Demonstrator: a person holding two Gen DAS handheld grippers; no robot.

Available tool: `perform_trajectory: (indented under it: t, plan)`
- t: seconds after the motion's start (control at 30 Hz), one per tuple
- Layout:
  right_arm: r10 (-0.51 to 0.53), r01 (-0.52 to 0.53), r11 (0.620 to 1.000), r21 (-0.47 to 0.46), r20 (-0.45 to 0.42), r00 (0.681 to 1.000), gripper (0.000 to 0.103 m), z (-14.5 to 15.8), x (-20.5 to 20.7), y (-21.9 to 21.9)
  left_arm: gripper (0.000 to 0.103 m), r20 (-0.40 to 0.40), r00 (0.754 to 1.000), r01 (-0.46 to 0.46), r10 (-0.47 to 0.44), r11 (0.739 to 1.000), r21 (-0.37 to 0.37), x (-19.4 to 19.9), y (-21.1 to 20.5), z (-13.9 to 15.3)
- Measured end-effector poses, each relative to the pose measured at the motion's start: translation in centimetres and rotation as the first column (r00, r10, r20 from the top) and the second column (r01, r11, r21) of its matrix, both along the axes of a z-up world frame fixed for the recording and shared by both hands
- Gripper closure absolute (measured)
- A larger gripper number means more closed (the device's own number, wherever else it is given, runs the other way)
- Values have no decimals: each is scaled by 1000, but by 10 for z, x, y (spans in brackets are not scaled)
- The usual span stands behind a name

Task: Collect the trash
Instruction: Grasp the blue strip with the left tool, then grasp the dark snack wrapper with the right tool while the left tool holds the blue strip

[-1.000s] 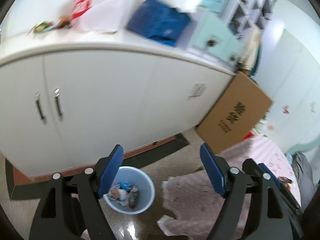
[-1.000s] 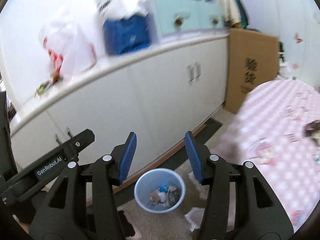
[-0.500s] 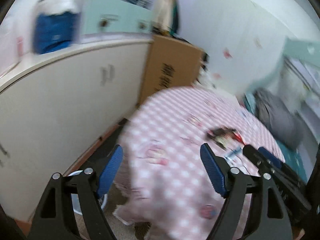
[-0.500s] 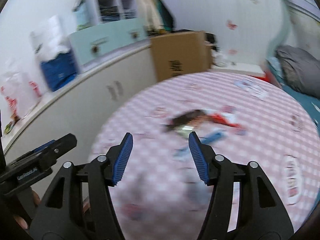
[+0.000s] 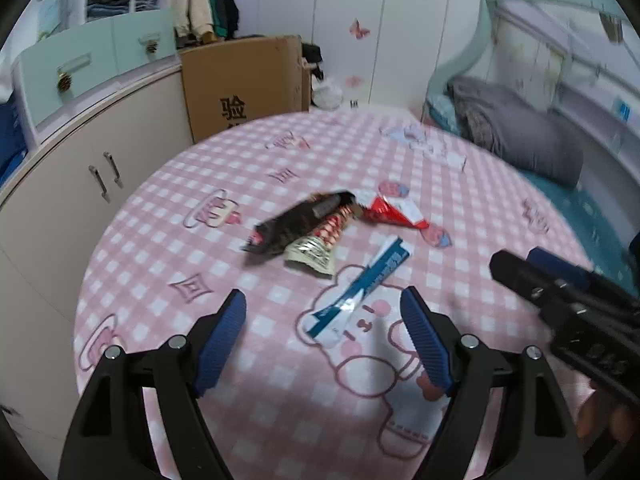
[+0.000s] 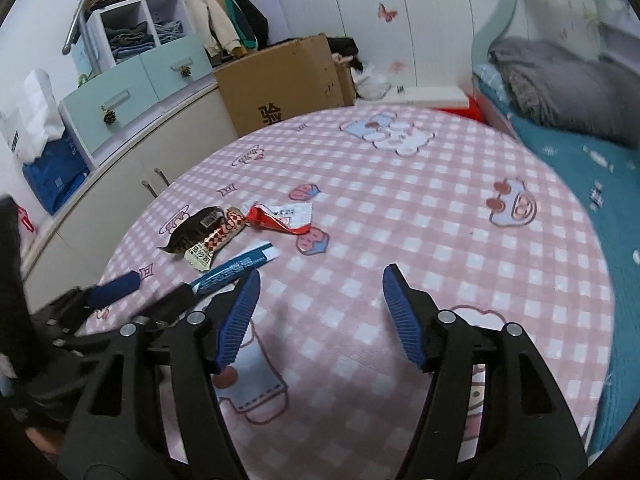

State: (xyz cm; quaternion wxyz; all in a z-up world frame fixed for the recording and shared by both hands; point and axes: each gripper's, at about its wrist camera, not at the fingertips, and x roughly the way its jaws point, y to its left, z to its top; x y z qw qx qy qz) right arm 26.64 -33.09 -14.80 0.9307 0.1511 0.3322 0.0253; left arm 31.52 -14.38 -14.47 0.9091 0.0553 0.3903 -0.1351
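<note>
Several wrappers lie together on the pink checked tablecloth (image 5: 280,400): a dark brown one (image 5: 298,222), a red-and-white checked one (image 5: 320,240), a red one (image 5: 390,214) and a long blue-and-white one (image 5: 360,288). My left gripper (image 5: 322,304) hovers open over the table, and the near end of the blue-and-white wrapper lies just ahead between its fingertips, untouched. My right gripper (image 6: 320,276) is to the right of the pile; its jaws are opening with nothing between them. In the right wrist view the wrappers (image 6: 224,240) lie ahead to the left, beyond the left gripper (image 6: 148,292).
A cardboard box (image 5: 244,84) leans by the white cabinet (image 5: 80,168) left of the table. A bed with a grey blanket (image 5: 520,132) stands at the right. Small paper scraps (image 5: 420,140) lie at the table's far side. The table's edge (image 5: 92,280) drops away at the left.
Both views swung away from the white cabinet and the blue bin on the floor and onto the table with the wrappers. The right jaws stand wider than before.
</note>
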Motion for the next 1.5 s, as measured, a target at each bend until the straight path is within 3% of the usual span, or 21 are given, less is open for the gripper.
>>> perform_trajectory:
  t: [0.1,0.13,0.17,0.2,0.27,0.3,0.5,0.7,0.83,0.97,1.1,1.23,1.33,1.43,1.5]
  plan:
    - [5,-5,1000,3,-12,1000,39,-1,4,-4,29,-28,1000,8,-8,1000,18,7,-9,-3]
    - [8,-8,1000,0,-13,1000,38,0,5,-4,35,-38,999,9,-8,999,32,11,-12,-4]
    - [10,-10,1000,-4,-13,1000,38,0,7,-5,49,-59,998,13,-10,999,51,15,-16,-7]
    - [13,-13,1000,-5,-14,1000,37,0,8,-5,53,-78,997,14,-9,998,62,18,-17,-9]
    - [18,-19,1000,-3,-19,1000,37,0,10,-5,89,-75,997,18,-14,998,58,17,-17,-8]
    - [19,-19,1000,-3,-18,1000,37,0,11,-4,91,-81,997,25,-21,998,51,16,-16,-7]
    - [34,-34,999,10,1,999,37,6,15,1,92,-30,999,24,-27,995,-93,4,5,12]
    - [92,-91,994,52,-3,996,37,15,34,20,92,8,999,-40,43,974,-223,2,47,35]
    - [134,-132,988,78,-20,991,37,18,50,39,92,38,987,-143,157,956,-255,2,79,45]
    - [178,-173,980,98,-48,983,37,22,74,65,92,68,962,-243,266,940,-241,4,105,48]
    - [201,-193,977,89,-93,975,37,21,97,90,92,62,951,-279,302,928,-247,8,125,44]
    - [191,-191,982,13,-146,971,38,13,116,113,92,42,947,-298,320,918,-263,14,143,37]
    - [172,-182,982,-43,-168,971,43,7,126,124,92,25,943,-311,330,909,-277,19,157,30]
    - [148,-170,977,-127,-168,975,55,5,132,134,92,11,940,-323,340,902,-288,18,172,24]
    - [134,-166,969,-185,-172,976,69,4,135,140,92,0,937,-333,349,894,-301,17,183,20]
